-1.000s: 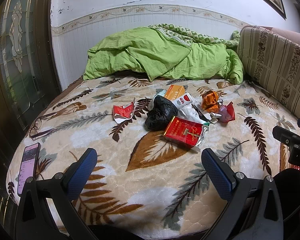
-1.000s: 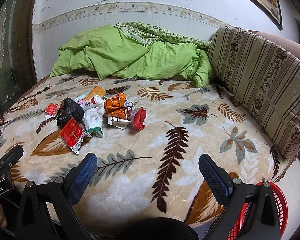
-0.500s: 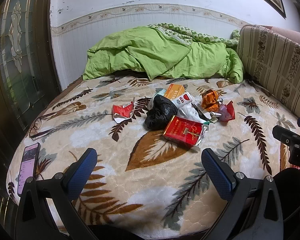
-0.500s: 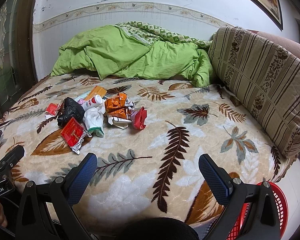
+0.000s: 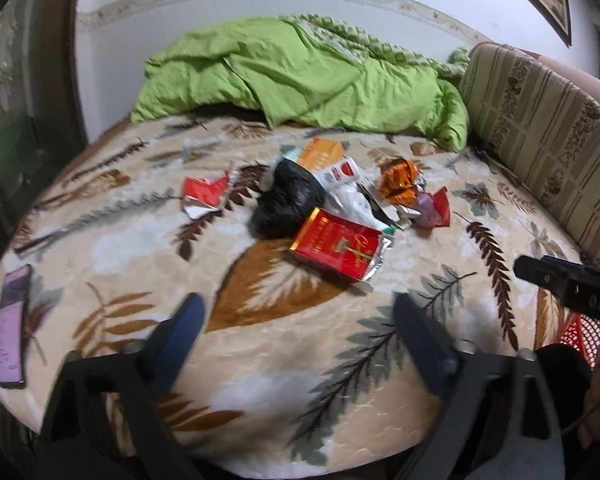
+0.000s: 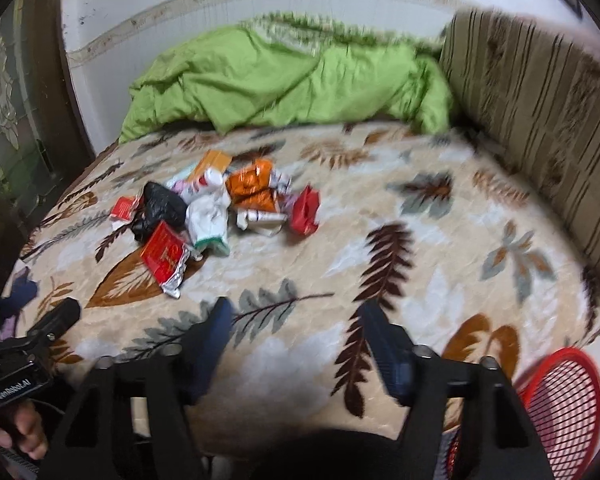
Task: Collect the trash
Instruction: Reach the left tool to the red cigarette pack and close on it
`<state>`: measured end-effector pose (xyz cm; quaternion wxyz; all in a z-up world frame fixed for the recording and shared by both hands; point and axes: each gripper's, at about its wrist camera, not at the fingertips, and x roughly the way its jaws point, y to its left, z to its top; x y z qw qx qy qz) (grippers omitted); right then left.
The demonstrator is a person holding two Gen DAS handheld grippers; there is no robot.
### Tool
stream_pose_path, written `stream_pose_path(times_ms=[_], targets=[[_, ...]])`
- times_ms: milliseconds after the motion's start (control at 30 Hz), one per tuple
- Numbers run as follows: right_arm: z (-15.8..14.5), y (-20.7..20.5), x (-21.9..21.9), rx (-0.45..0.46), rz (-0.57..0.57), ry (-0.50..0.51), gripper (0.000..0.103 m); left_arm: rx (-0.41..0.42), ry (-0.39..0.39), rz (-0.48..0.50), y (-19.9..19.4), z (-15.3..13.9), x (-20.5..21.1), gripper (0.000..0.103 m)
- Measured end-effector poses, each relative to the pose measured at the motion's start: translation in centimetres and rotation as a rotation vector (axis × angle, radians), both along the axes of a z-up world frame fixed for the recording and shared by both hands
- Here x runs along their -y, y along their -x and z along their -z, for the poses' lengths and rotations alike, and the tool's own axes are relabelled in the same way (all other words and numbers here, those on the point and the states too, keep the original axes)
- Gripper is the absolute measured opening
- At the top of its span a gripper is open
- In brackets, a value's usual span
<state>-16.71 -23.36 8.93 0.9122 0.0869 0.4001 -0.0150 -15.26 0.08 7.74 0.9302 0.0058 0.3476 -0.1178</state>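
A heap of trash lies mid-bed: a red foil packet [image 5: 334, 245] [image 6: 165, 255] nearest me, a crumpled black bag [image 5: 286, 204] [image 6: 159, 209], a torn red wrapper [image 5: 204, 196], an orange wrapper [image 5: 398, 182] [image 6: 252, 188], white wrappers [image 6: 210, 222] and a small red wrapper [image 6: 306, 212]. My left gripper [image 5: 298, 316] hangs over the bed's near edge, short of the red packet, jaws closing with nothing between them. My right gripper [image 6: 296, 318] hovers over the near edge to the right of the heap, jaws also closing on nothing.
A red mesh basket [image 6: 560, 396] [image 5: 580, 334] stands off the bed's near right corner. A phone [image 5: 14, 326] lies at the bed's left edge. A green quilt [image 5: 300, 76] is bunched at the far side and a striped cushion [image 5: 548, 136] lines the right.
Both grippers' jaws have narrowed from wide open. Both views have tipped down and moved closer to the bed, so the trash sits nearer and the picture is blurred.
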Motion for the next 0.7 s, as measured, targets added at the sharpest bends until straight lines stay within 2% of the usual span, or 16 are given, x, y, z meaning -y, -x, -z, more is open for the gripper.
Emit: stream_pose_path(times_ms=[33,67,200,267,300,400,500,567,633,700], targets=[[0.1,-0.6,0.5,-0.008,0.001,-0.035,0.058,-0.027,0.008,0.012,-0.5,0.3,0.2,0.073],[0.1,-0.9,0.8,0.006,0.002,-0.064,0.058,-0.051,0.017,0.020,-1.0,0.6,0.4,0.069],[-0.1,-3.5,1.5,0.010,0.009,-0.085,0.057,-0.120,0.083,0.023,-2.9,1.3,0.5,0.068],[0.1,-5.3,1.7,0.002,0.013,-0.090,0.057,-0.130,0.100,0.019,-3.6,1.4,0.4,0.058],[0.2,-6.7,1.9,-0.001,0.011,-0.109,0.057,-0.134,0.104,0.018,-3.9,1.4,0.4,0.056],[1.0,-9.9,2.3,-0.032,0.031,-0.131,0.047,-0.158,0.129,0.004,-4.7,1.8,0.0,0.054],[2.1,-12.5,2.6,-0.053,0.054,-0.127,0.043,-0.189,0.164,-0.004,-5.3,2.0,-0.5,0.054],[3.2,-14.2,2.7,-0.074,0.055,-0.117,0.032,-0.206,0.184,-0.004,-5.8,2.2,-0.7,0.054],[3.9,-15.0,2.9,-0.088,0.048,-0.134,0.012,-0.217,0.192,-0.008,-6.1,2.4,-0.6,0.054],[4.0,-14.6,3.1,-0.079,0.048,-0.148,0.008,-0.229,0.205,-0.010,-6.6,2.4,-0.6,0.054]])
